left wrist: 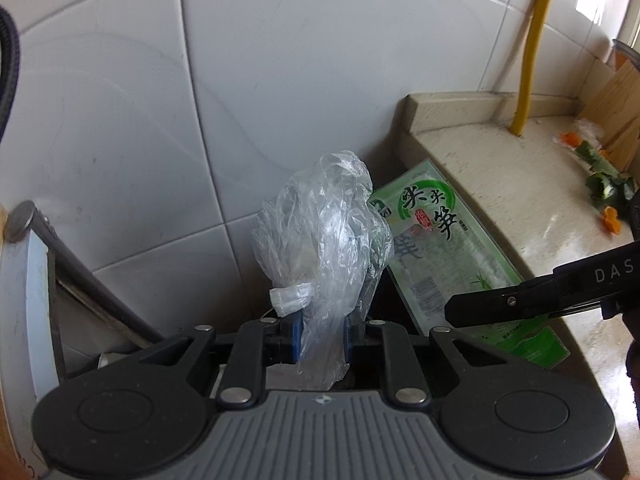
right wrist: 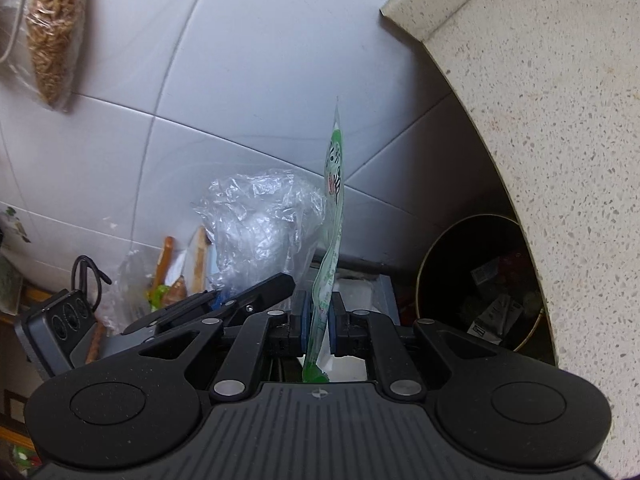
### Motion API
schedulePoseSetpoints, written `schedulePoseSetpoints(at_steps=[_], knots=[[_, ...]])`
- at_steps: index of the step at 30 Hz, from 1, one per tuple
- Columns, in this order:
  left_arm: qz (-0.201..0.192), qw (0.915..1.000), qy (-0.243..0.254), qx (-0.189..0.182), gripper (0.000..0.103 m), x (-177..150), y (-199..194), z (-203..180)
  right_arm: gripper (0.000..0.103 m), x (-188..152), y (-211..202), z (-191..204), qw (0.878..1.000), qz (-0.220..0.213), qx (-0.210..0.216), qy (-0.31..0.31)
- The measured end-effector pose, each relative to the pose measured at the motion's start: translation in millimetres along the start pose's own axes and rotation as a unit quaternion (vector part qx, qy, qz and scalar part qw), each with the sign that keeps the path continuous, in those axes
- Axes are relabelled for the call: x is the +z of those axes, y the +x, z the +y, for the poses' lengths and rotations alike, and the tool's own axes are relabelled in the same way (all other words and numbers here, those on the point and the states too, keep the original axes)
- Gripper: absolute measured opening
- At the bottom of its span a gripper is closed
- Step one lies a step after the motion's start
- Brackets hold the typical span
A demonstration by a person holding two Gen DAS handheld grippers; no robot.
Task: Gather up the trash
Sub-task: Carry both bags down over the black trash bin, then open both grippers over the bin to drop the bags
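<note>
My left gripper is shut on a crumpled clear plastic bag, held upright in front of the white tiled wall. The bag also shows in the right wrist view. My right gripper is shut on a flat green snack wrapper, seen edge-on and standing up between the blue pads. The same wrapper shows face-on in the left wrist view, with the right gripper's black finger across it. A dark round trash bin with trash inside stands to the lower right, under the counter.
A speckled stone counter curves along the right. On its top lie green leaf scraps and orange peel bits, by a yellow pipe and a wooden board. A bag of dried noodles hangs on the wall.
</note>
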State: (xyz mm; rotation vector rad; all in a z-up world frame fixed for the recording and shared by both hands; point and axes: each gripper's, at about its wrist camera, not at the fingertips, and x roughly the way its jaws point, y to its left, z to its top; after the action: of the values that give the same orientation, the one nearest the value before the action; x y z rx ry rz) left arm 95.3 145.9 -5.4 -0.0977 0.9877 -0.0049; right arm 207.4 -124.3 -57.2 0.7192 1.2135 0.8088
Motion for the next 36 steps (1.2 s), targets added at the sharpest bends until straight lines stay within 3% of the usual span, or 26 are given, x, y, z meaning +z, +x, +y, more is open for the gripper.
schedulePoseSetpoints(at_steps=[10, 16, 26, 36], knots=[[0.047, 0.9988, -0.008, 0.013, 0.017, -3.7, 42.2, 2.2, 0.016, -1.1, 22.2, -10.5, 0.999, 0.015, -0.033, 0.005], [0.077, 0.9965, 0.005, 0.031, 0.026, -7.3, 67.2, -0.3, 0.017, 2.6, 44.1, -17.7, 0.998, 0.022, -0.062, 0.014], [0.073, 0.9964, 0.000, 0.044, 0.041, -6.8, 67.2, 5.7, 0.035, 6.8, 85.3, -4.9, 0.994, 0.040, -0.096, -0.013], [0.064, 0.9971, 0.011, 0.040, 0.042, -3.2, 63.4, 6.4, 0.047, 9.3, 78.0, 0.6, 0.994, 0.038, -0.097, -0.021]])
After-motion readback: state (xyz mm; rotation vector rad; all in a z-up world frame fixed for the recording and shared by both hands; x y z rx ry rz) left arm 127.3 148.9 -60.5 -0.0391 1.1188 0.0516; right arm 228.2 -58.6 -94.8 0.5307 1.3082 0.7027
